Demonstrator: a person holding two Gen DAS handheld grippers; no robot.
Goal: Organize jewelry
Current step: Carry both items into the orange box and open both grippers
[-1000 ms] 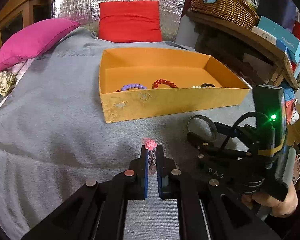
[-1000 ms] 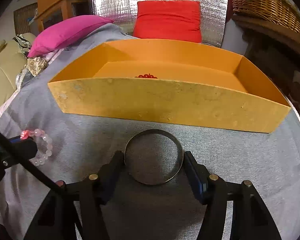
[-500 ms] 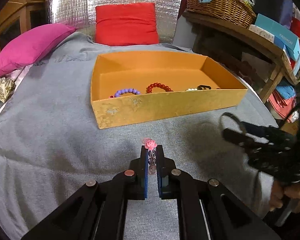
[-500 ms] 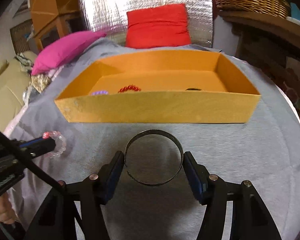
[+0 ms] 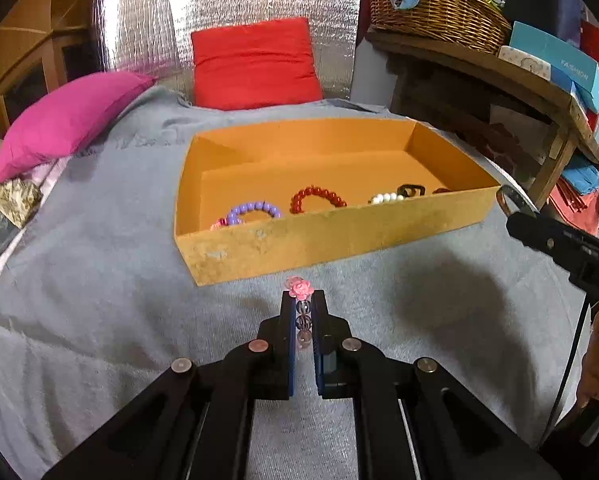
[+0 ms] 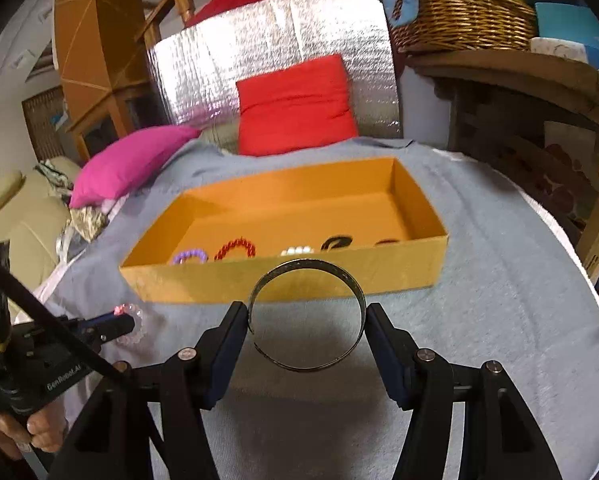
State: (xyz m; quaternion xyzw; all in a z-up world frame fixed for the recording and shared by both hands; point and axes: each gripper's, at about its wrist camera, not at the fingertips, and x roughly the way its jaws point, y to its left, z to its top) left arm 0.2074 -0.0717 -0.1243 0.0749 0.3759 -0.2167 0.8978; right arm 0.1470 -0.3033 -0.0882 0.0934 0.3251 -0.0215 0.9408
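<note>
Jaws: both sets are clamped on jewelry; no jaws are loose.
Bed (image 5: 99, 280): a grey cover is spread over it, and the box is carried on it.
Orange box (image 5: 339, 236): a purple, a red and a white bead bracelet and a dark piece are kept along its near wall.
Right gripper (image 6: 305, 320): the metal bangle (image 6: 305, 268) is pinched across its width, with a pad pressed on each side. It is held in the air just in front of the box's near wall.
Left gripper (image 5: 303, 312): it is squeezed nearly shut on the pink bead bracelet (image 5: 299, 289), held above the cover, short of the box.
Good way to do it: each piece should be lifted over the near wall and let go low, on a bare spot, so nothing is knocked.
Hand pose: both grippers are tipped down toward the box.
</note>
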